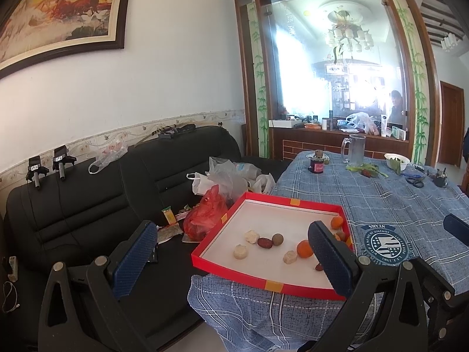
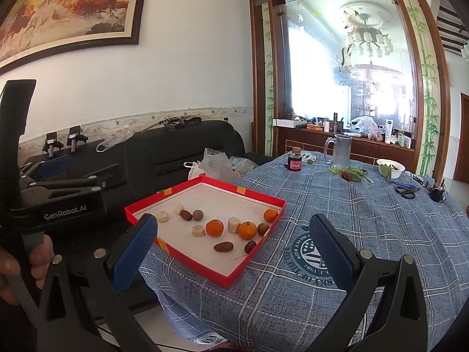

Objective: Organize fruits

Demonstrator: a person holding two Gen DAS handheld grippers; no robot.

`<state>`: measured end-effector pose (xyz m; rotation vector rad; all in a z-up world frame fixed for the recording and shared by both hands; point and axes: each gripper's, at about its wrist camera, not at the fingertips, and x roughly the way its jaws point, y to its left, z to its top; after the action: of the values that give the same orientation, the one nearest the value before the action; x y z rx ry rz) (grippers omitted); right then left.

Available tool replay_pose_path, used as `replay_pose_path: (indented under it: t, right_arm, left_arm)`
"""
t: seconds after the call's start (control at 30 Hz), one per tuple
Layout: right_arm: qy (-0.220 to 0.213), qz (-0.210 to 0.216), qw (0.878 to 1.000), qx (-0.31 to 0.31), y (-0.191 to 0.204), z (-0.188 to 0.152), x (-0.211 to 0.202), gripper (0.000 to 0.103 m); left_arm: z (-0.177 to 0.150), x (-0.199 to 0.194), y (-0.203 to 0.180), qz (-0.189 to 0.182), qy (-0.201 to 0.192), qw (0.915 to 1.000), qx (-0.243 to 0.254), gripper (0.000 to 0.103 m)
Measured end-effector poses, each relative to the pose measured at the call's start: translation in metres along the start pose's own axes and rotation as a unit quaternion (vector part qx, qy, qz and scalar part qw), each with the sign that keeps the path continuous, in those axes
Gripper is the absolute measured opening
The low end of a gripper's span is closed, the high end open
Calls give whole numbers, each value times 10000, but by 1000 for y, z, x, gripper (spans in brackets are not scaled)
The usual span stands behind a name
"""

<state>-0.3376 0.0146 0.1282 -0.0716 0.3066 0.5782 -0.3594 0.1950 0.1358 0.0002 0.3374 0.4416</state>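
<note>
Both tongs hang in front of the desk (image 2: 366, 211) with their jaws spread wide and nothing between them: the left tongs (image 1: 234, 261) face the near corner of the red box lid (image 2: 249, 267), and the right tongs (image 2: 234, 252) look across it from further right. A hand (image 2: 17, 264) grips the handle of the left one. All the fruit lies inside that shallow red tray on the blue checked cloth, scattered with no order I can make out: three small oranges (image 2: 215, 227), dark red dates (image 2: 223, 246), brown round fruits that may be longans (image 2: 198, 214), and pale chunks, perhaps peeled banana (image 2: 233, 224). Kinds are mixed, an orange beside a pale chunk, a date beside a brown ball. I judge the sorting is not finished, since like does not sit with like, though how far along it is I cannot tell. The next move would call for closing one set of tongs gently on a single piece; the oranges are round and may roll, and the pale chunks look soft enough to crush.
</note>
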Motion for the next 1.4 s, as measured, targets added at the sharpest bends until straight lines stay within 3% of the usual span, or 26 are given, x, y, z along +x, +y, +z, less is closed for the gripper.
replay_pose_path:
  t: [0.7,1.2,1.4]
  right_arm:
    - [100,146,9998,-47,10,5,12,103]
    - [326,346,9980,416,11,16,38,103]
    - [305,353,9976,517,12,19,53,103]
  left_arm:
    - [-3,9,14,74,99,9998,-147,103]
    - [-6,19,35,245,209,9991,-290,103]
    - [0,25,26,113,-65,9986,-521,103]
